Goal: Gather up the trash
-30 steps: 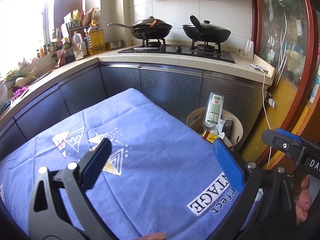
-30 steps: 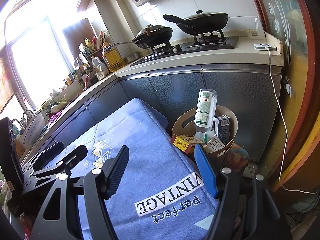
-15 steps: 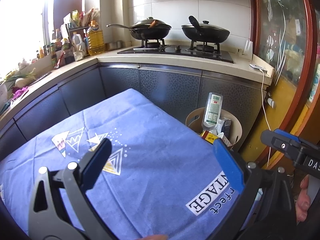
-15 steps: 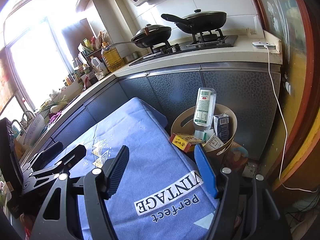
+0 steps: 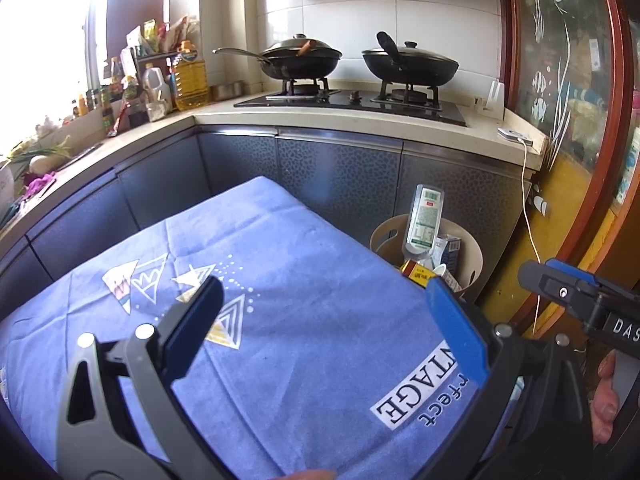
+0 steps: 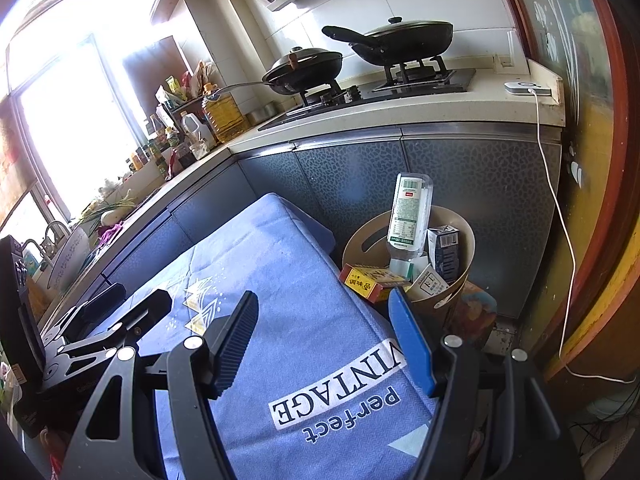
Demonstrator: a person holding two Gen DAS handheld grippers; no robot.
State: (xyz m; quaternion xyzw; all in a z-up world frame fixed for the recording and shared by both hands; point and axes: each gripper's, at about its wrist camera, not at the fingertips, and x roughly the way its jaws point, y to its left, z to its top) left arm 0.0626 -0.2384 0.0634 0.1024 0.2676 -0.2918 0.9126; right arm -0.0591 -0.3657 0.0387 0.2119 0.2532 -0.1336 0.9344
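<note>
Now | both grippers, left [image 5: 324,320] & right [image 6: 324,332], gaping, empty | bin [image 6: 466,280] (bottle [image 6: 408,216] upright inside) off tablecloth's [image 6: 280,280] far-right corner | right nearer

left tongs [image 5: 326,320]: grey frame, blue pads, silver screws | right tongs [image 6: 324,332]: black frame, blue pads

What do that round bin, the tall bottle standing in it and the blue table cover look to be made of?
The bin looks like smooth matte beige plastic, with moulded handle slots in its wall. The bottle, standing neck down, seems to be clear plastic: light passes through it around its printed paper-like label. The table cover looks like woven cloth, with a fine weave texture, soft folds at the corner and printed lettering.
</note>
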